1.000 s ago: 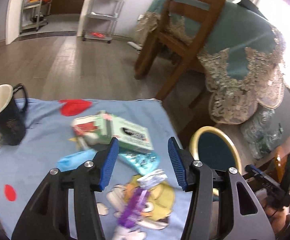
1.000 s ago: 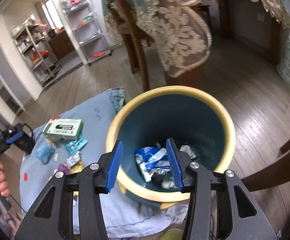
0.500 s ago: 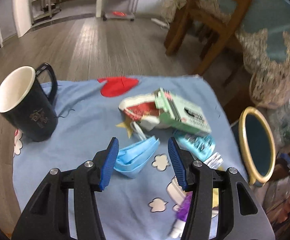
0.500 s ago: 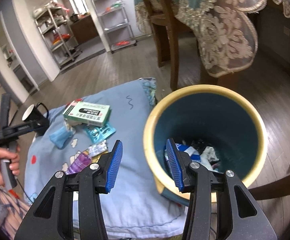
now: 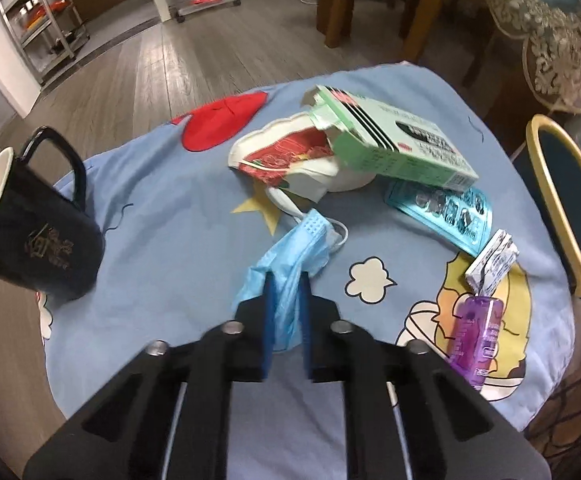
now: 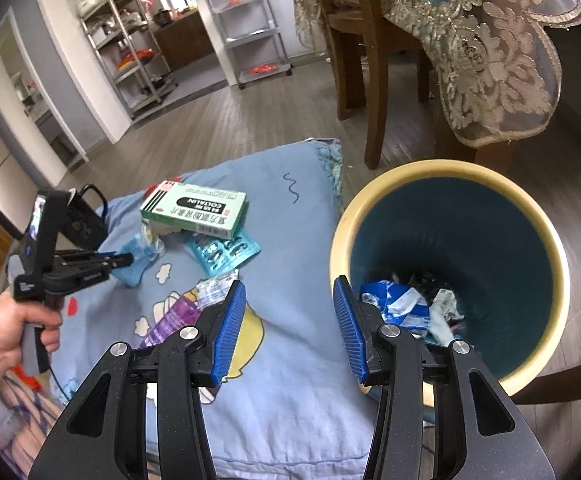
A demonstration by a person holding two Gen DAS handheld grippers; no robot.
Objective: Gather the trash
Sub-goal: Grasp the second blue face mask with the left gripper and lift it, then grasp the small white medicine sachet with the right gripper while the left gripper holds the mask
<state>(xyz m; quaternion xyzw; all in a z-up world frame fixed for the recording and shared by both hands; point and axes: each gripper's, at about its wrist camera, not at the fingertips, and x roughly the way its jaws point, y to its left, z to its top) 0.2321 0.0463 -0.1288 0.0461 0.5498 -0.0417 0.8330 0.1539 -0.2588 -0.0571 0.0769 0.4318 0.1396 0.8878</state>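
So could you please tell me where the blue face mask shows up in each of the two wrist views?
Left wrist view: the blue face mask is at lower centre, pinched in the left gripper.
Right wrist view: it lies at centre left, at the tip of the left gripper.
Shared landmark: the green box, just beyond the mask.

- A black mug (image 5: 30,236) stands at the blue cartoon cloth's (image 5: 178,208) left edge.
- A wooden chair (image 6: 354,40) stands beyond the cloth.
- Metal shelving racks (image 6: 130,52) stand farther back.
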